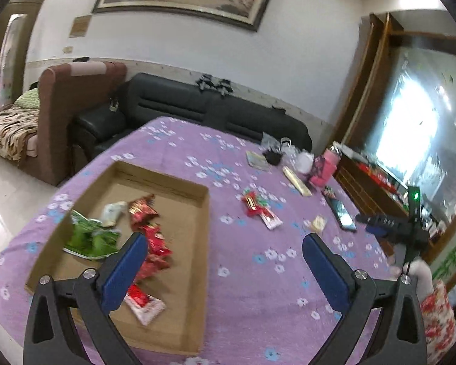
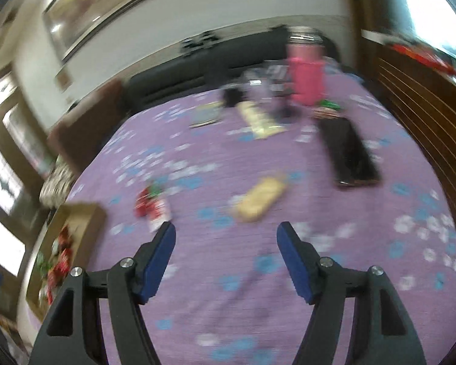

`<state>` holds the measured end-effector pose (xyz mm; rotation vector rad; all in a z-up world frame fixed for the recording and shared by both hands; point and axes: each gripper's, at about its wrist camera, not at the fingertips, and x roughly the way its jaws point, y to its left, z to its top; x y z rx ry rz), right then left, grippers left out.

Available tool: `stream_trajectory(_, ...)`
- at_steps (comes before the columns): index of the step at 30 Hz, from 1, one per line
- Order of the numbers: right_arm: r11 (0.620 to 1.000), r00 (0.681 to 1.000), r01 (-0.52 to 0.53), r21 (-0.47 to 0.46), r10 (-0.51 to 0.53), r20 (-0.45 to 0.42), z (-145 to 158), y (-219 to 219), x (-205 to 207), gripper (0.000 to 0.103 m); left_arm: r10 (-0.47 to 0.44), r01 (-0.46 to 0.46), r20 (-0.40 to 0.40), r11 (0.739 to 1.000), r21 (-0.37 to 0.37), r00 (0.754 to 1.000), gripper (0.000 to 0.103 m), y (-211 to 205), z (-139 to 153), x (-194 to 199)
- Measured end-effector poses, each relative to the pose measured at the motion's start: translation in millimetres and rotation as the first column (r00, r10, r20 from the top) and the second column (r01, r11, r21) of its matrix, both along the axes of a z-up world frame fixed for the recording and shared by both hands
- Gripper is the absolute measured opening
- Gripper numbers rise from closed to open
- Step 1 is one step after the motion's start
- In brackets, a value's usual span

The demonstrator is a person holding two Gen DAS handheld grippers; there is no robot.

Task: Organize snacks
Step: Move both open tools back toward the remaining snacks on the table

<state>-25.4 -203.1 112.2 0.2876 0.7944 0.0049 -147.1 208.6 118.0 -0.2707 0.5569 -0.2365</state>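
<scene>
Left gripper [image 1: 222,243]: jaws spread as wide as they go, nothing between them, hanging over the right rim of the cardboard tray [image 1: 179,182]. Tray sits on the left of the purple flowered tablecloth [image 1: 258,289]. Already in it: green packet [image 1: 89,237] on the left, a white packet [image 1: 114,211] behind it, a run of red wrappers [image 1: 152,237] down the middle.

Right gripper [image 2: 226,231]: jaws parted, empty, over bare cloth. Its view is heavily smeared.

Loose snacks on the cloth: pale yellow packet [image 2: 258,197] just beyond the right gripper's fingertips, and the red-and-white packet [image 2: 152,206] to its left, between yellow packet and tray.

My read: right hand goes for the yellow one next. To do it well:
- line the jaws across its short side, it lies diagonally
- come down flat to the cloth, close on the wrapper only, don't pinch fabric
- light squeeze, contents likely crushable
- left takes the red-and-white one, it's nearer the tray

Further out, right side: black phone [image 2: 349,152], leave it alone. Far end: pink bottle [image 2: 307,79], a long cream box [image 2: 258,118], a flat card-like item [image 2: 206,115], assorted clutter.

Labels: nothing readable, print too small or blurred in both views.
</scene>
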Motion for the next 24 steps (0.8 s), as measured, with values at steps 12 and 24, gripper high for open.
stream_trajectory(12, 0.999, 0.996, 0.011, 0.053, -0.006, -0.094, -45.0, -6.9, 39.3, 0.068, -0.062, 0.068, -0.089, 0.996, 0.061, 0.994, 0.102, -41.3, -16.9, 19.8)
stream_trajectory(24, 0.963, 0.954, -0.265, -0.043, 0.256, -0.159, -67.7, 133.0, 103.1, 0.066, -0.063, 0.069, -0.140, 0.997, 0.038, 0.988, 0.102, -31.7, -31.5, 31.3)
